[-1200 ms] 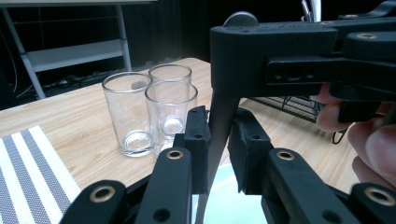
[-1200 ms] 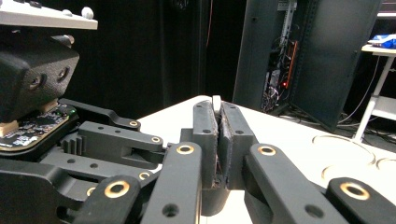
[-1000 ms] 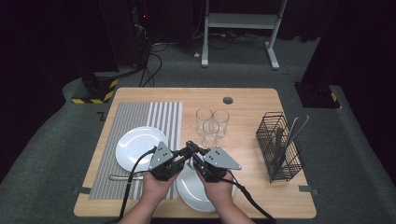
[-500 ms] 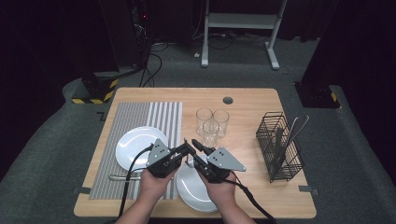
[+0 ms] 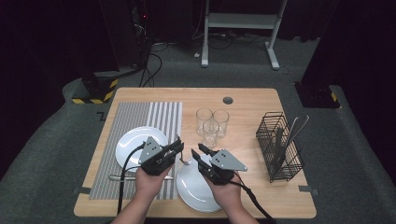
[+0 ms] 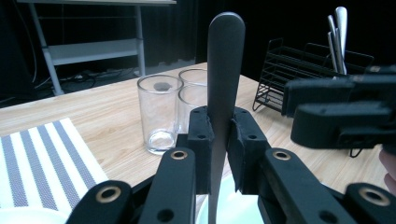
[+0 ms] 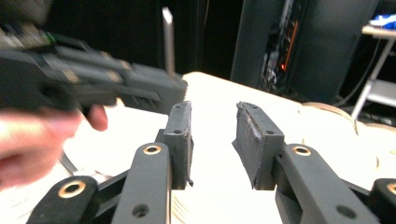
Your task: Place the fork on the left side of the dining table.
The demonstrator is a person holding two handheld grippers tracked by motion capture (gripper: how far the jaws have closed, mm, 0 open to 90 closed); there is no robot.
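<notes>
My left gripper (image 5: 179, 146) is shut on a grey metal utensil. In the left gripper view its flat handle (image 6: 225, 65) stands upright between the pads of my left gripper (image 6: 220, 140). The right gripper view shows the same handle (image 7: 168, 42) rising above the left gripper's body. My right gripper (image 5: 198, 152) is open and holds nothing, a short gap to the right of the left one. Its pads in the right gripper view (image 7: 212, 140) stand well apart. Both hover over the near white plate (image 5: 196, 189).
A second white plate (image 5: 133, 140) lies on the striped placemat (image 5: 140, 114), with another utensil (image 5: 116, 177) near the mat's front. Three clear glasses (image 5: 212, 122) stand mid-table. A black wire caddy (image 5: 280, 147) with cutlery is at the right.
The two grippers have drawn slightly apart. The left one stays shut on the utensil.
</notes>
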